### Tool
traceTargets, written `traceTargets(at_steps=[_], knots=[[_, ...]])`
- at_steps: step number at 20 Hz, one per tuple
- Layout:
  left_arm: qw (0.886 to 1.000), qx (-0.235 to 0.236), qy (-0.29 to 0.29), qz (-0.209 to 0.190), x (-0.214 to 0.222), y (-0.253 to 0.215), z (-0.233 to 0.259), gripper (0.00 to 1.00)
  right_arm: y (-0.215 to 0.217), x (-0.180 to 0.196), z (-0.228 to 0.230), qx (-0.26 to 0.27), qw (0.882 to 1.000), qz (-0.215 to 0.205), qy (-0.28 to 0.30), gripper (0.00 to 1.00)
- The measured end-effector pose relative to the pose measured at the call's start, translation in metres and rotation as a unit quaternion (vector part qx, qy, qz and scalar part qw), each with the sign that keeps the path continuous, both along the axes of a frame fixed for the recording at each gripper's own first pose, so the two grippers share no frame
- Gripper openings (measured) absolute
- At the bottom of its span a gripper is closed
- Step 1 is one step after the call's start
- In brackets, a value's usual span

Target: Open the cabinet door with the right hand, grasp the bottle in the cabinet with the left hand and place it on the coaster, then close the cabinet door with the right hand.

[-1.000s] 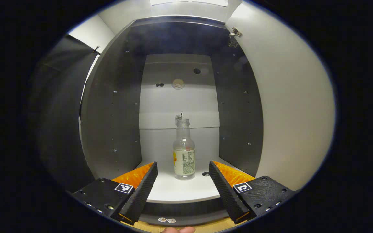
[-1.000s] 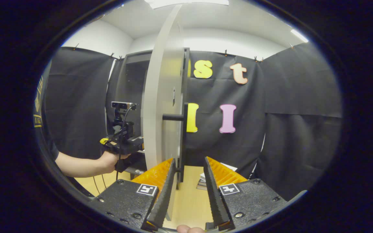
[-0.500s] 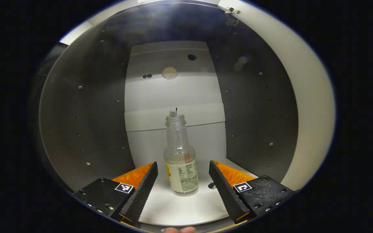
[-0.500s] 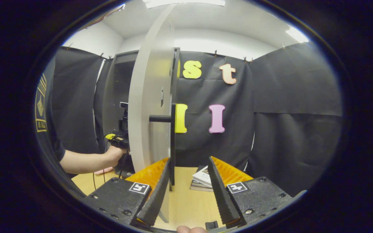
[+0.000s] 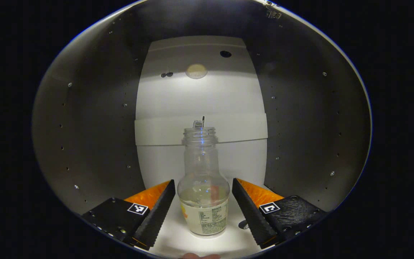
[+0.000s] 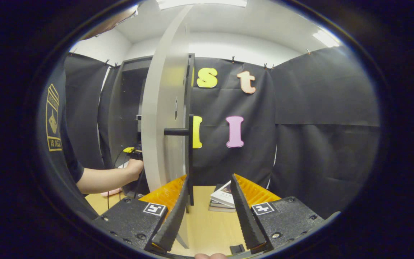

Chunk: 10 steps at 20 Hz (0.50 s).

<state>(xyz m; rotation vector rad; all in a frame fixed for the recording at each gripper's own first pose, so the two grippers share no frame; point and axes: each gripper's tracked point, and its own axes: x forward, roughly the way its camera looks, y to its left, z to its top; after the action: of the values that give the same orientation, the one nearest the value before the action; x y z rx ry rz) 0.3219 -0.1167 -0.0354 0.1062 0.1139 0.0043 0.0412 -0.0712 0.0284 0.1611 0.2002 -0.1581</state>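
Left tongs (image 5: 203,207) are sitting inside the cabinet (image 5: 95,118), jaws spread wide, nothing gripped yet; bottle (image 5: 202,187) is standing upright on the cabinet's white shelf (image 5: 178,239), dead centre between the two fingers (image 5: 156,212), lower body and label level with the fingertips, clear gap showing on each side so no contact that I can see. Long axis is running vertical, neck and open mouth pointing up, so the jaws are facing across the round body, which is the right orientation for a side pinch. Judging from that, the reach is about done and the coming move is just closing on the wide labelled part, maybe nudging slightly deeper first; clear plastic body is looking light and slick, so an off-centre squeeze could be tipping it. Right tongs (image 6: 208,208) are hanging open too, gripping nothing, pointing along the edge of the cabinet door (image 6: 164,118), which is standing wide open; its black handle (image 6: 189,151) is lying just ahead of the left finger, whether touching I can't tell. In the right gripper view the person's hand (image 6: 135,167) is reaching into the cabinet. Left hand is clearly the nearer one to the bottle; books (image 6: 223,199) are lying on the counter (image 6: 207,226) beyond the door
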Motion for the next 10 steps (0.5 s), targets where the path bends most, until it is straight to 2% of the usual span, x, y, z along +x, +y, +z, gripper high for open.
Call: traceTargets(at_steps=[2, 3, 4, 6, 10], knots=[[1.0, -0.003, 0.0, 0.002, 0.0027, -0.0005, 0.0003, 0.94, 0.0003, -0.0004, -0.0001, 0.0, 1.0, -0.001, 0.002, 0.73], [1.0, -0.004, -0.001, 0.003, 0.0052, -0.0006, -0.0007, 0.99, 0.0009, -0.0004, 0.001, 0.0, 1.0, -0.001, 0.003, 0.73], [1.0, -0.005, 0.001, 0.001, 0.0056, -0.0016, -0.0008, 0.76, 0.0013, -0.0012, 0.0003, 0.0, 1.0, -0.003, 0.004, 0.73], [1.0, -0.009, 0.004, -0.002, 0.0057, -0.0026, -0.0015, 0.76, 0.0008, -0.001, -0.0001, 0.002, 1.0, -0.005, 0.006, 0.71], [0.999, -0.027, 0.011, -0.014, -0.0018, -0.0074, 0.0018, 0.74, 0.0005, -0.0001, -0.0001, 0.009, 1.0, -0.001, 0.0, 0.73]])
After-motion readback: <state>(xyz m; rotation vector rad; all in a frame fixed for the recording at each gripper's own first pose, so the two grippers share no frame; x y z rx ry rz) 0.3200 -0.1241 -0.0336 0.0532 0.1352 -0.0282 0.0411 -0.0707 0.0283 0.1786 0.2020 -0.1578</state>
